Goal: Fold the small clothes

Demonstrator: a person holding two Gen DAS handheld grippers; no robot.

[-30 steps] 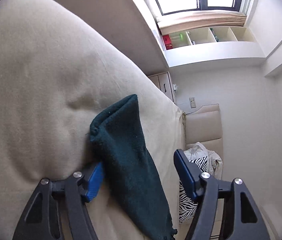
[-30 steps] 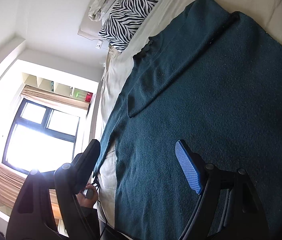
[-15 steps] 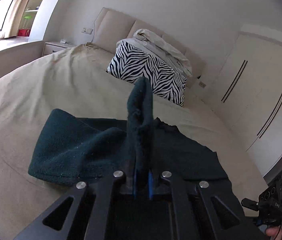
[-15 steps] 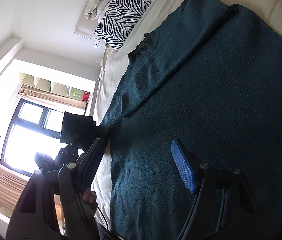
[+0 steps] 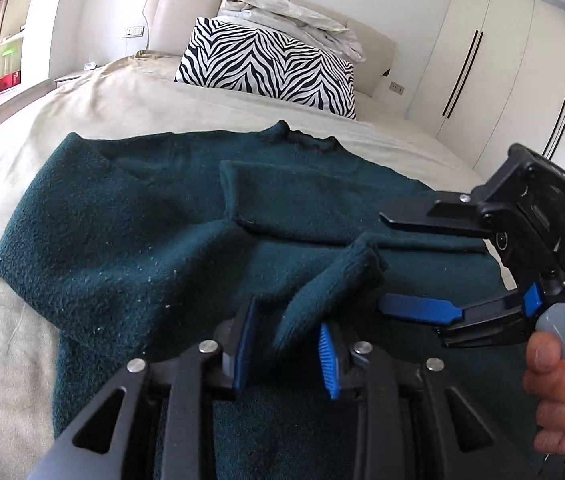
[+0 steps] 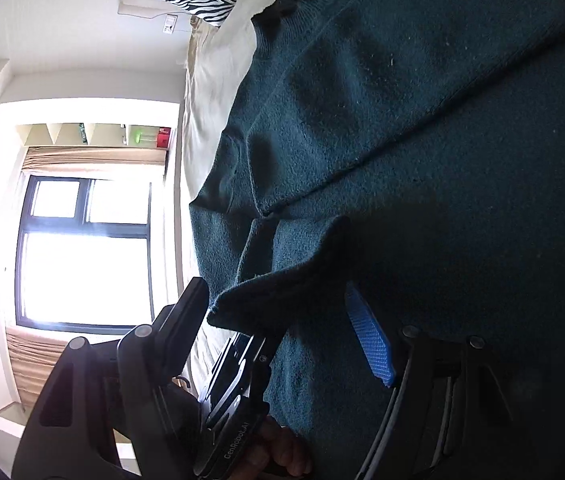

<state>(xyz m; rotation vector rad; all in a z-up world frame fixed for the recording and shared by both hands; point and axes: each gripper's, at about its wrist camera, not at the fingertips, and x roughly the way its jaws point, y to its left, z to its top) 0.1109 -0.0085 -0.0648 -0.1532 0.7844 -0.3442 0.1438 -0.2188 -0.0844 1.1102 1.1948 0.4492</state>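
A dark teal sweater [image 5: 130, 232] lies spread on the beige bed [image 5: 82, 104], neck toward the pillow. Its left sleeve [image 5: 330, 280] is folded across the body, and the cuff end lies loose between the parted fingers of my left gripper [image 5: 286, 340], which is open. My right gripper [image 5: 422, 264] hovers open just right of the cuff, held by a hand [image 5: 562, 380]. In the right wrist view the sweater [image 6: 442, 140] fills the frame, the sleeve cuff [image 6: 278, 296] lies between the open right gripper's [image 6: 282, 328] fingers, and the left gripper's body [image 6: 234, 400] sits below it.
A zebra-striped pillow [image 5: 266, 68] and a crumpled pale duvet [image 5: 290, 12] lie against the headboard. White wardrobe doors [image 5: 502, 80] stand on the right. A window [image 6: 82, 220] and shelves [image 6: 94, 134] are beyond the bed's far side.
My left gripper carried the sleeve over the sweater's body, laid it down and opened, letting go. My right gripper moved in close beside the cuff.
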